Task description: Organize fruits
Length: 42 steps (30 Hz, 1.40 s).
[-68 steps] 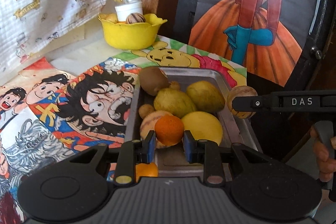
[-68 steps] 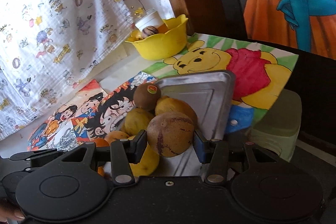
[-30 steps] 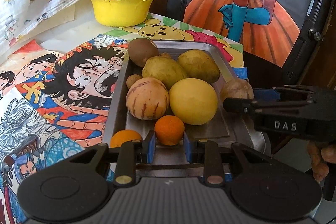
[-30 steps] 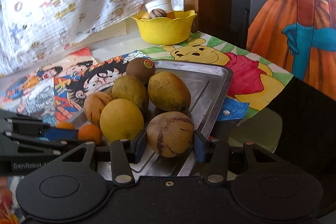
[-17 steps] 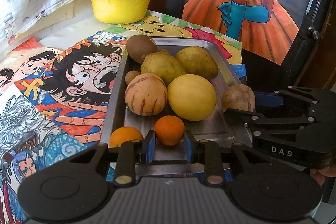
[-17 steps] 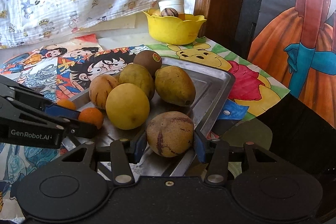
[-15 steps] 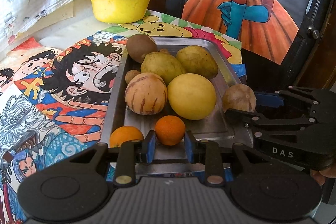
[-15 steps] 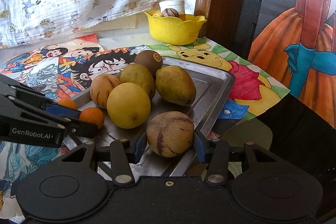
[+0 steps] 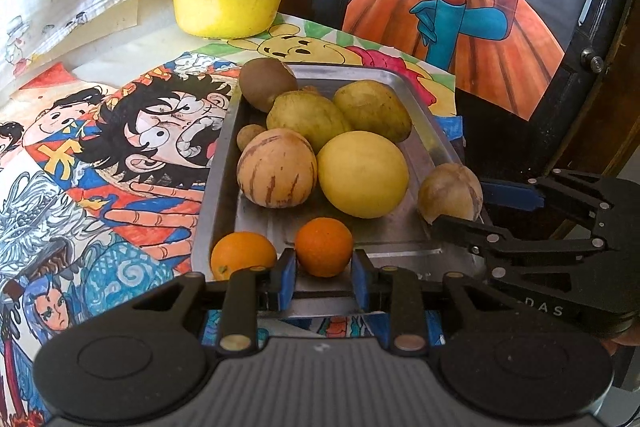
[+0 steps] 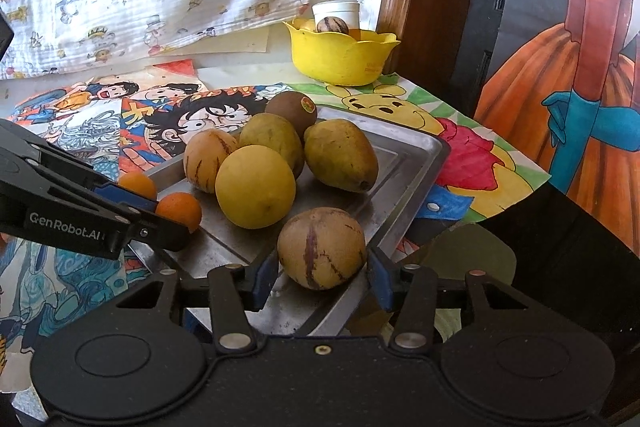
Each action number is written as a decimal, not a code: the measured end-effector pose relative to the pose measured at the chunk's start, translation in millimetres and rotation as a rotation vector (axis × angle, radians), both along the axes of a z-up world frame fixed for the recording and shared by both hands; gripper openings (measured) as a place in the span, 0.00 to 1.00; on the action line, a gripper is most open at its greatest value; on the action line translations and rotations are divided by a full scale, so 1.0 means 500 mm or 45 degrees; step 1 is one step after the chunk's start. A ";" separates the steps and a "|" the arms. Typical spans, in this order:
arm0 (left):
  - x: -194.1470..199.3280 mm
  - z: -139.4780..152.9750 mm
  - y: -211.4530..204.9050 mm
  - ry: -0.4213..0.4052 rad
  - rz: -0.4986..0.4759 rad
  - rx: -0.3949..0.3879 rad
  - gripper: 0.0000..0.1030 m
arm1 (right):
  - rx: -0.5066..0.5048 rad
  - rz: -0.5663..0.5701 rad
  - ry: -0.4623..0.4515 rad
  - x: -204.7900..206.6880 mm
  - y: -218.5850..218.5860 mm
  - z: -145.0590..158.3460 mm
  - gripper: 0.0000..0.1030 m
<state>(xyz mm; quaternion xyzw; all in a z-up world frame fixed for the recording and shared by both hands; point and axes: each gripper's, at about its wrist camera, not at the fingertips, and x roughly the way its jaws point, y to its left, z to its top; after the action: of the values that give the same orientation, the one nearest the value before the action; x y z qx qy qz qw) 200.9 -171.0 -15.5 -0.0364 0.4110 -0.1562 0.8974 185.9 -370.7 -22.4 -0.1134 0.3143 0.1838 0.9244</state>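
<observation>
A steel tray (image 9: 218, 183) (image 10: 404, 171) holds a pile of fruit: a big yellow one (image 9: 362, 173), a striped melon (image 9: 276, 167), two green mangoes and a kiwi. My left gripper (image 9: 324, 263) (image 10: 176, 227) is shut on a small orange (image 9: 324, 247) (image 10: 179, 210) that rests on the tray's near end, beside a second orange (image 9: 243, 254). My right gripper (image 10: 322, 277) (image 9: 456, 205) is shut on a brownish striped melon (image 10: 322, 253) (image 9: 450, 193) sitting at the tray's right edge.
A yellow bowl (image 9: 228, 7) (image 10: 340, 57) with a striped fruit and a white jar stands at the back. Cartoon drawings cover the table (image 9: 120, 131). The table's edge drops off to the right of the tray, by a dark door with a painting.
Both grippers came down with their fruit onto the tray. In the last second the right one shifted and rolled slightly with the striped melon; the left stayed put.
</observation>
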 end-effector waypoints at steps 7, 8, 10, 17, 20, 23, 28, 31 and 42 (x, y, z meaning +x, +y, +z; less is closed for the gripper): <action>-0.004 0.002 0.004 0.003 0.010 -0.011 0.34 | 0.000 -0.011 -0.003 -0.006 0.001 0.001 0.49; -0.005 0.002 0.004 0.002 0.009 -0.012 0.34 | 0.000 -0.014 -0.005 -0.007 0.000 0.001 0.49; -0.007 0.003 0.004 0.001 0.006 -0.017 0.37 | 0.003 -0.022 -0.007 -0.010 -0.002 0.001 0.49; -0.016 0.012 0.007 -0.014 0.008 -0.048 0.43 | 0.021 -0.047 -0.024 -0.026 -0.008 0.007 0.51; -0.020 0.018 0.009 -0.021 0.011 -0.058 0.44 | 0.028 -0.057 -0.036 -0.033 -0.008 0.011 0.53; -0.026 0.023 0.012 -0.028 0.014 -0.066 0.45 | 0.039 -0.067 -0.046 -0.041 -0.007 0.017 0.56; -0.035 0.031 0.020 -0.040 0.027 -0.077 0.48 | 0.056 -0.085 -0.054 -0.051 -0.005 0.023 0.63; -0.038 0.038 0.027 -0.048 0.041 -0.089 0.53 | 0.079 -0.102 -0.053 -0.055 -0.005 0.025 0.68; -0.053 0.070 0.070 -0.127 0.148 -0.093 0.86 | 0.161 -0.129 -0.065 -0.073 0.013 0.039 0.91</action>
<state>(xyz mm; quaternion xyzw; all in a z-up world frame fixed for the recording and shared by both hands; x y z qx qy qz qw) 174.2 -136.2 19.7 -0.0849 0.3571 -0.1203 0.9224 149.2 -364.4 -3.1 -0.0432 0.2836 0.1532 0.9456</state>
